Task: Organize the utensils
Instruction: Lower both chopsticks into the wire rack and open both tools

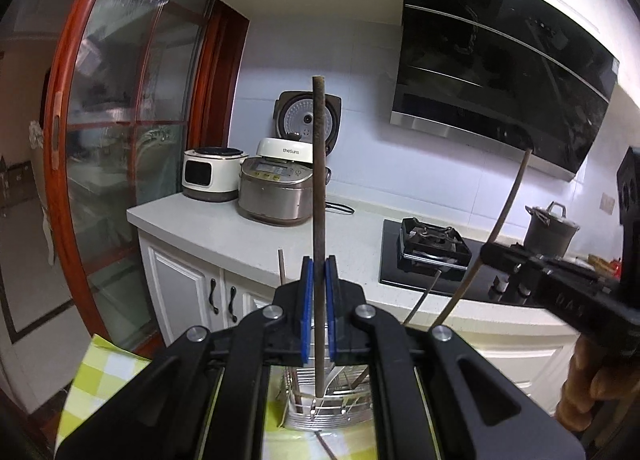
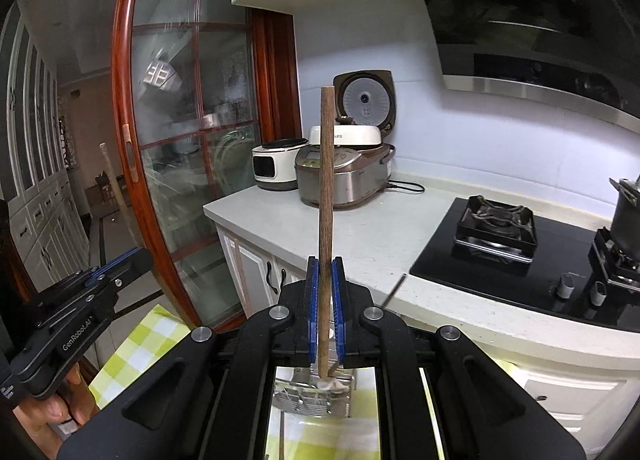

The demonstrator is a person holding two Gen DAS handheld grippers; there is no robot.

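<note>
Fingers on my left gripper (image 1: 319,284) are clamped on a dark chopstick (image 1: 319,180) that stands almost upright between the blue pads; its lower end drops behind the gripper body toward a wire metal holder (image 1: 328,404) on a yellow-green checked cloth (image 1: 100,372). I cannot tell whether the tip touches the holder, since the gripper frame cuts off most of it. Other sticks lean out of that holder, but only their thin upper parts show.

On my right gripper (image 2: 325,292) the fingers are pressed together on a brown wooden chopstick (image 2: 326,188), tilted slightly, with its lower end over the same holder (image 2: 312,396), which is mostly hidden here too.

Each gripper shows in the other's view: the right one (image 1: 490,254) at the right edge of the left camera, gripping its stick, with part of a hand (image 1: 592,384) under it; the left one (image 2: 132,258) at the left edge of the right camera, its stick blurred against the glass door (image 2: 180,100). Both point slightly downward toward the counter (image 2: 360,228), where rice cookers (image 2: 344,176) sit beside a black stove (image 2: 496,228).
</note>
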